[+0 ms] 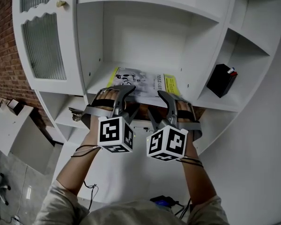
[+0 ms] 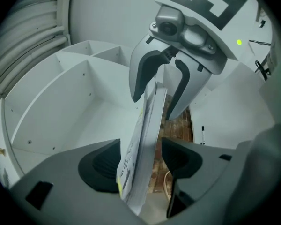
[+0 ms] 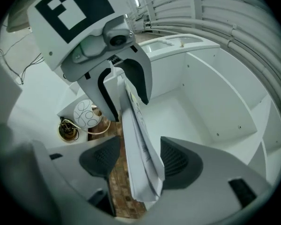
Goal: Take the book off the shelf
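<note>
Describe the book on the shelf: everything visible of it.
The book is thin and soft-covered, its pale cover carrying a black drawing, dark print and yellow-green strips at both ends. It lies flat, cover up, on the white shelf, near edge toward the person. That edge sits between the open jaws of the left gripper and the right gripper; neither pair of pads clamps it, though it may brush one pad of each. Edge-on, its pages look slightly loose and wavy.

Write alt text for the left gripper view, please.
A thin book stands edge-on between the left gripper's open jaws, not gripped. Beyond it, the right gripper straddles the same book, with white shelf compartments behind.
</note>
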The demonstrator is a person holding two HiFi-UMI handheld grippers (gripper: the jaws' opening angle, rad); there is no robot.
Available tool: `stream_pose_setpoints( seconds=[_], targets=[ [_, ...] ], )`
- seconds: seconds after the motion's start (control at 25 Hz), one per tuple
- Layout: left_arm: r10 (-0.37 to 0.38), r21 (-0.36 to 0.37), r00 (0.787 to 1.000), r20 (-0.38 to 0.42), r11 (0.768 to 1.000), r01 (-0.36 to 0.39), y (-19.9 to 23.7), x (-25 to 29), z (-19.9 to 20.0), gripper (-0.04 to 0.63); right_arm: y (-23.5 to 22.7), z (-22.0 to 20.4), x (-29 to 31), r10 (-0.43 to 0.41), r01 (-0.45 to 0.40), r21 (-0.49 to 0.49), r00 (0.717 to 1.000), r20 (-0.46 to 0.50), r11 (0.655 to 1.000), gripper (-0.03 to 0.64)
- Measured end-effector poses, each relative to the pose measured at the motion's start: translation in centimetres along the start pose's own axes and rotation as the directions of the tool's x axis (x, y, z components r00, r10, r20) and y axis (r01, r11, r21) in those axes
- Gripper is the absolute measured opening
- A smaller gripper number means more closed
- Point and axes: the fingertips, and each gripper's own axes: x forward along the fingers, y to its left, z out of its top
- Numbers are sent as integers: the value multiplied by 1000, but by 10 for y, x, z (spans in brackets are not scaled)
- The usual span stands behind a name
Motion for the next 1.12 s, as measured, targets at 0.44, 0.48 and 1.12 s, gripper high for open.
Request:
stream_pose_setpoints(
  seconds=[0.44, 0.48, 1.12],
  targets=[
    [-28, 43, 999, -43, 999, 30, 1, 24, -12, 262, -1, -5, 27, 4, -8, -93, 999, -47, 996, 256],
    [-32, 45, 998, -46, 998, 34, 1, 27, -13, 262, -3, -5, 29, 9, -13, -97, 999, -50, 995, 256],
    [-71, 50, 996, -59, 996, 74, -1, 41, -21, 262, 2, 1, 23, 181, -197, -118, 974, -135, 973, 257]
  ],
)
